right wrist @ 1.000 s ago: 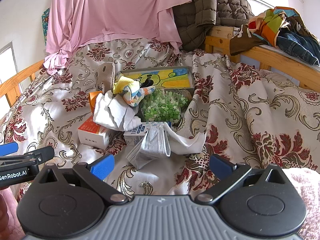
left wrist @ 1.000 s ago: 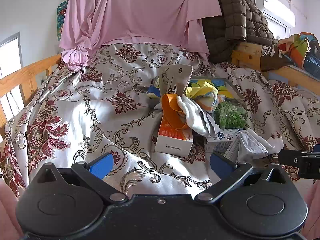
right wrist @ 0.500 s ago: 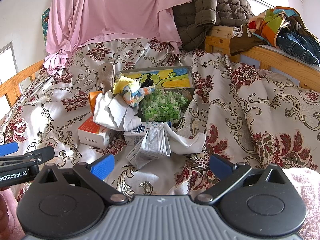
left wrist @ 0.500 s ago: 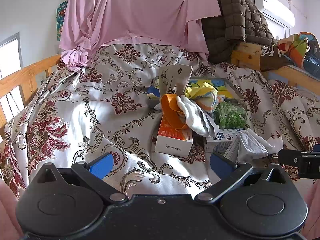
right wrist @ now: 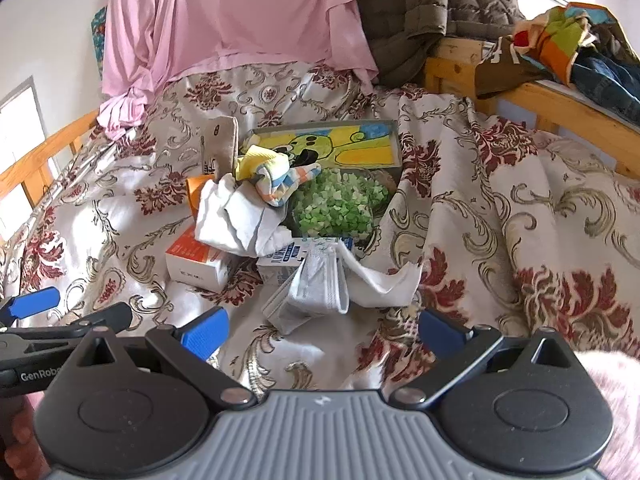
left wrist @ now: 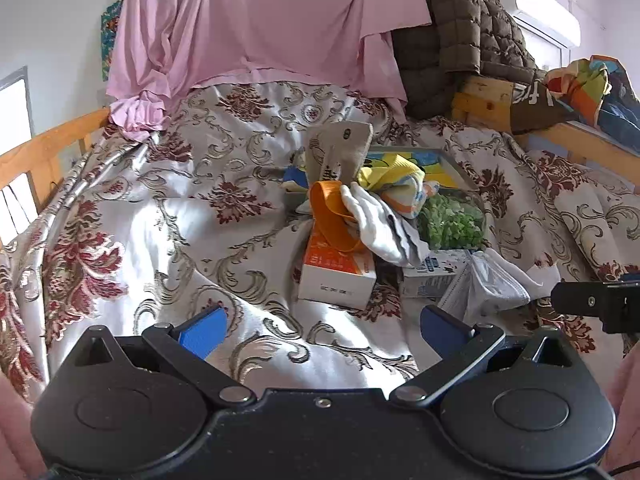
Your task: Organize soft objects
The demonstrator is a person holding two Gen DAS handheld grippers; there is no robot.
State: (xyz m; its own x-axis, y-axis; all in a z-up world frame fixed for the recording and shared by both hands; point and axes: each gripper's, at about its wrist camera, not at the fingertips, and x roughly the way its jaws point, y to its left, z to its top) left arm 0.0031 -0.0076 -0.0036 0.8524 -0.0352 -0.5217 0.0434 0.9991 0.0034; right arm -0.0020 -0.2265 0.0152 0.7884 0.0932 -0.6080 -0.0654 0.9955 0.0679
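Holding both grippers, left gripper (left wrist: 320, 326) and right gripper (right wrist: 322, 330), with jaws apart and empty, we see the folded face masks (right wrist: 316, 294) just beyond the right jaws on the bed (right wrist: 500, 216).

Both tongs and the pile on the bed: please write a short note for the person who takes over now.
Left tongs: open, empty, hovering before the pile.
Right tongs: open, empty, nearest the face masks.
The white sock and the colourful rolled sock lie on the boxes, beside the bowl of green bits.
Done: nothing sorted.
Left: pick up every soft item.
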